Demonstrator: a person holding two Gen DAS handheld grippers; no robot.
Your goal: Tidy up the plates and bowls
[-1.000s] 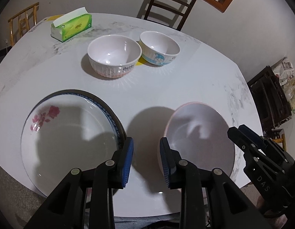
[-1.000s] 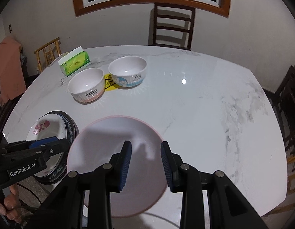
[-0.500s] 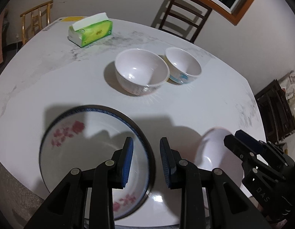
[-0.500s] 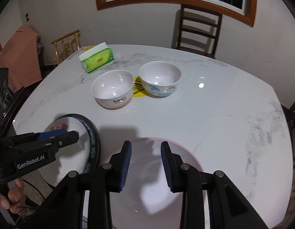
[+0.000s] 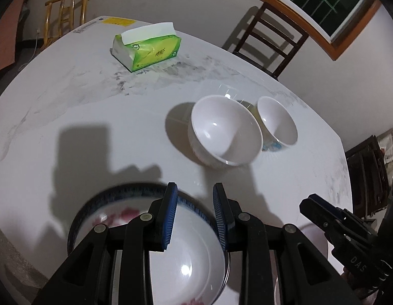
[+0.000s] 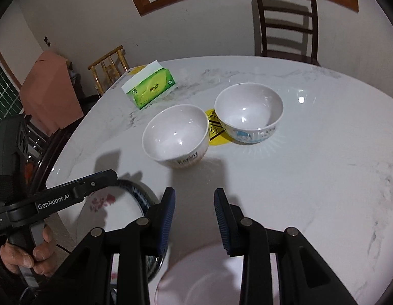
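A white plate with red flowers [image 5: 120, 214], lying on a dark blue-rimmed plate, sits at the table's near left edge. My left gripper [image 5: 195, 188] hovers open over its far rim, holding nothing. The pink-rimmed plate [image 6: 204, 274] lies near the front edge beneath my right gripper [image 6: 194, 195], which is open and empty above bare table. Two white bowls stand farther in: a plain one with lettering [image 6: 176, 134] and one with a blue pattern [image 6: 248, 111]. They show in the left wrist view too, the plain bowl [image 5: 225, 132] in front of the patterned bowl [image 5: 276, 122].
A green tissue box [image 5: 148, 48] lies at the far left of the white marble table [image 6: 310, 178]. A yellow sticker [image 6: 216, 129] sits between the bowls. Wooden chairs [image 6: 288, 25] stand behind the table. A hand [image 6: 23, 251] grips the left gripper's handle.
Both grippers have moved forward over the table toward the bowls. The flowered plate and the pink plate have slid down to the bottom of their views. Jaw gaps look unchanged.
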